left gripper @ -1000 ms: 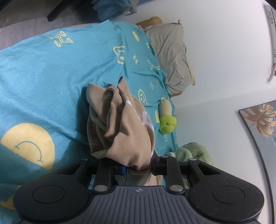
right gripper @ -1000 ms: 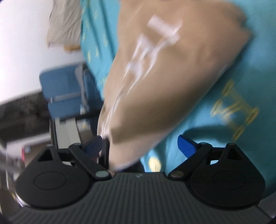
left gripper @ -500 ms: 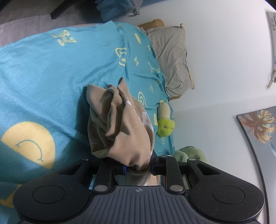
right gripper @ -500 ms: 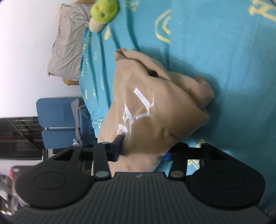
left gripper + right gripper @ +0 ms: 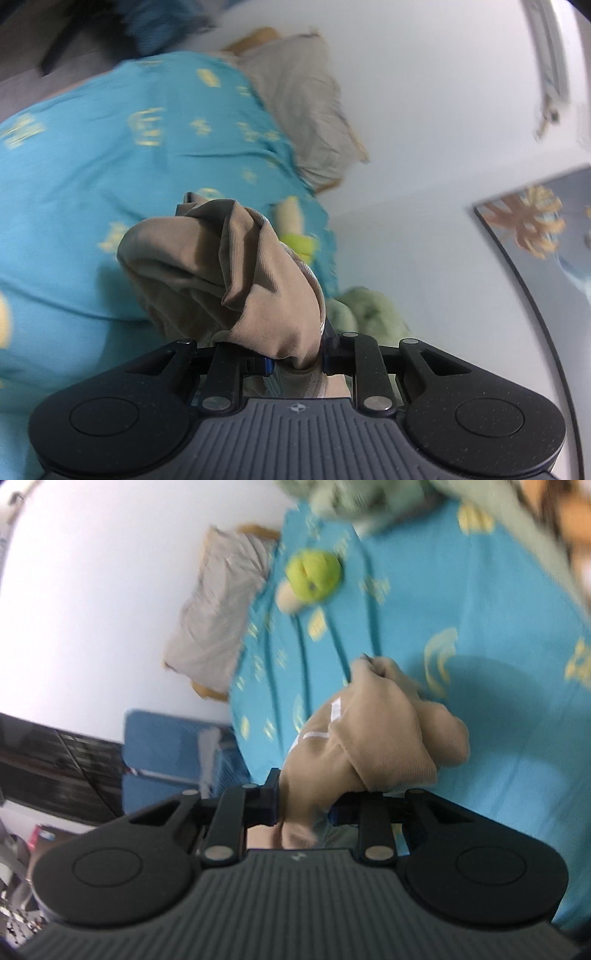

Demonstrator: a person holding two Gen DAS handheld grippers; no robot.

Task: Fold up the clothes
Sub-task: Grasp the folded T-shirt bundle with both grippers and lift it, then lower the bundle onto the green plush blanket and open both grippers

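Tan garment [image 5: 236,280] now lifted higher off the bedspread [image 5: 92,177]; views blurred.

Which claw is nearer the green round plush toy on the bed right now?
Hard to call. Both claws, left and right, are shut on the tan garment, and the green plush toy lies beyond the bunched cloth in both views, touching neither.

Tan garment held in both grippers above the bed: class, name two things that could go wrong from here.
1. The tan garment is bunched in a wad, and the left gripper and right gripper both clamp thick folds, so spreading it may trap several layers and leave creases.
2. The green plush toy lies on the teal bedspread nearby; laying the garment out could cover or knock it.
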